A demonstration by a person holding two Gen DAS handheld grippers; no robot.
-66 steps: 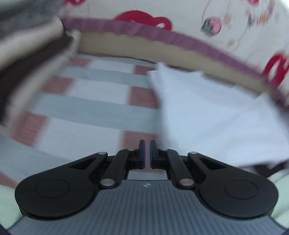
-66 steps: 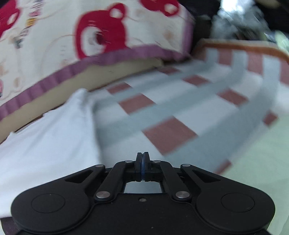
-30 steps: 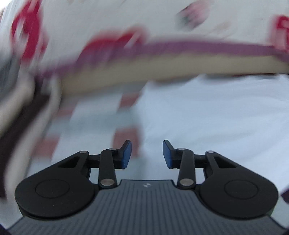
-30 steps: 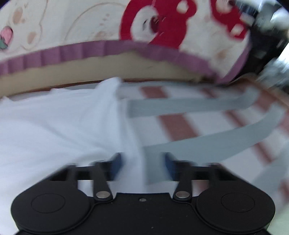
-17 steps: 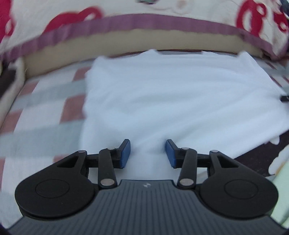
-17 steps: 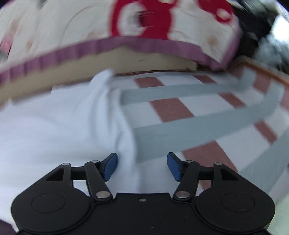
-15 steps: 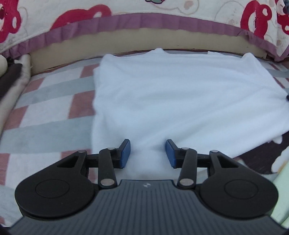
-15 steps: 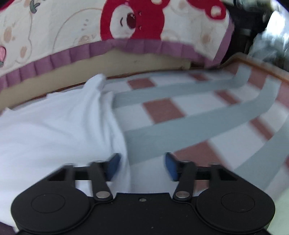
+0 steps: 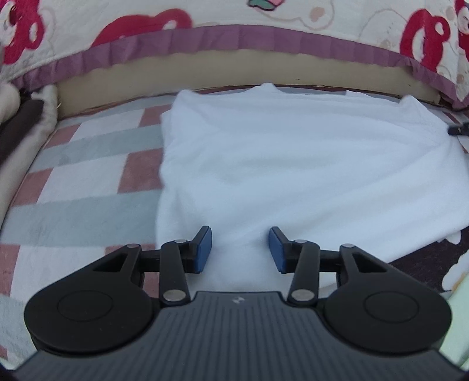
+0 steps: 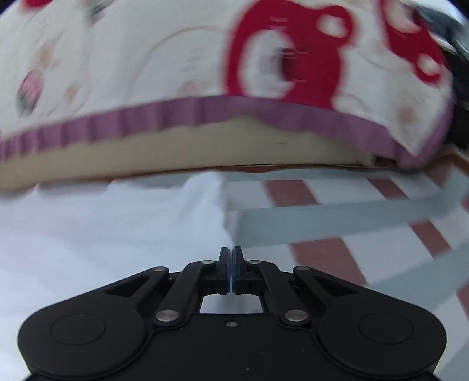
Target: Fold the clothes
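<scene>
A white garment point(image 9: 293, 164) lies flat and folded square on a checked blanket point(image 9: 88, 175). My left gripper point(image 9: 239, 249) stands open over the garment's near left corner, its blue pads apart with cloth lying flat between them and not pressed. In the right wrist view the same white garment point(image 10: 102, 228) fills the left half, and its right edge runs straight down to my right gripper point(image 10: 231, 255). That gripper's jaws are closed together, pinching the edge. A small dark tip point(image 9: 458, 129) shows at the garment's far right edge in the left wrist view.
A cream quilt with red bears and a purple frill point(image 9: 234, 17) hangs over a beige edge point(image 9: 234, 70) behind the garment. A pile of dark and pale cloth point(image 9: 17, 132) lies at the far left. The checked blanket point(image 10: 337, 222) stretches right of the garment.
The right gripper's jaws, open astride the garment's right edge a moment ago, have closed on it, and its view has shifted sideways. The left gripper has stayed open over the near corner.
</scene>
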